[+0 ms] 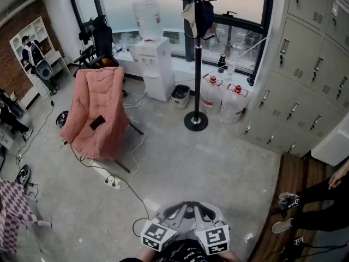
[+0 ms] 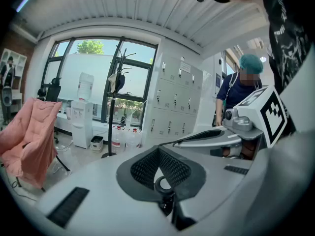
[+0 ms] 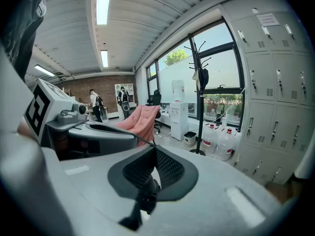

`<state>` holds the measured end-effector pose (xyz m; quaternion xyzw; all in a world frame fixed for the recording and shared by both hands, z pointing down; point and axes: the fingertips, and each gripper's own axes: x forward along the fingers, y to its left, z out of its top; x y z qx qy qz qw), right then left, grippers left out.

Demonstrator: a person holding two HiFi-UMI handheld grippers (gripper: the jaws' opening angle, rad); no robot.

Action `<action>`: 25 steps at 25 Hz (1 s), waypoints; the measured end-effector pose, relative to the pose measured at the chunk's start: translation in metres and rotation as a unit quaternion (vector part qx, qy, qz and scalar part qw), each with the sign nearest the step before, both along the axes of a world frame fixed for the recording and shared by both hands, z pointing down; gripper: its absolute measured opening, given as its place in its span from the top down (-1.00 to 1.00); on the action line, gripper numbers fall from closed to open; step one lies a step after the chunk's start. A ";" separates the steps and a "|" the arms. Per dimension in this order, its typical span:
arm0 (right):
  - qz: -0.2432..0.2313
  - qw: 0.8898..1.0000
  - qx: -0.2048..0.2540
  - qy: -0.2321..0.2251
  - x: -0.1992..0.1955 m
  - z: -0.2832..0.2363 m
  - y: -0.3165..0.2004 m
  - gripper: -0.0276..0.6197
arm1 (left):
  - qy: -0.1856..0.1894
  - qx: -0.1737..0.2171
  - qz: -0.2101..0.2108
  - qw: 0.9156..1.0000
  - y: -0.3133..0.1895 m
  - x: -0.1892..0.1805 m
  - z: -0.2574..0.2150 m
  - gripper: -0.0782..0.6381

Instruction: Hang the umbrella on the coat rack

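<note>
The black coat rack (image 1: 197, 59) stands by the window on a round base, with a dark item hanging near its top. It also shows as the coat rack (image 2: 112, 107) in the left gripper view and as the coat rack (image 3: 199, 107) in the right gripper view. A small black oblong object (image 1: 97, 123), possibly the folded umbrella, lies on the pink chair (image 1: 98, 100). My left gripper (image 1: 177, 214) and right gripper (image 1: 204, 214) sit side by side at the bottom edge, far from both. Each is shut with nothing between its pads, as the left gripper (image 2: 158, 154) and right gripper (image 3: 155, 156) also show in their own views.
A white water dispenser (image 1: 152, 59) stands left of the rack, with a small bin (image 1: 180, 96) and two water bottles (image 1: 223, 100) near the base. Grey lockers (image 1: 305, 64) line the right wall. Cables and a power strip (image 1: 113, 182) lie on the floor. A person's legs (image 1: 311, 206) are at right.
</note>
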<state>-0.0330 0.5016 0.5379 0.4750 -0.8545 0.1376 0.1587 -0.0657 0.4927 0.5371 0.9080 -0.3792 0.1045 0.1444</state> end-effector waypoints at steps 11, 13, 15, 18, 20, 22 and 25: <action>0.020 0.999 0.025 0.040 -0.071 -0.013 -0.024 0.90 | -0.003 0.037 0.029 0.999 -0.021 -0.074 -0.010 0.76; 0.023 0.998 0.027 0.044 -0.087 -0.013 -0.027 0.90 | 0.000 0.038 0.034 0.999 -0.026 -0.090 -0.010 0.76; 0.026 0.998 0.027 0.043 -0.101 -0.013 -0.031 0.90 | -0.001 0.042 0.041 0.998 -0.032 -0.102 -0.012 0.76; 0.032 0.998 0.029 0.039 -0.117 -0.012 -0.041 0.90 | -0.019 0.055 0.058 0.997 -0.041 -0.116 -0.015 0.76; 0.033 0.998 0.028 0.037 -0.125 -0.014 -0.046 0.90 | -0.022 0.059 0.066 0.996 -0.046 -0.123 -0.017 0.76; 0.040 0.998 0.025 0.036 -0.129 -0.017 -0.050 0.90 | -0.019 0.060 0.072 0.995 -0.050 -0.127 -0.020 0.76; 0.051 0.998 0.025 0.038 -0.131 -0.017 -0.058 0.90 | -0.017 0.059 0.076 0.995 -0.056 -0.130 -0.018 0.76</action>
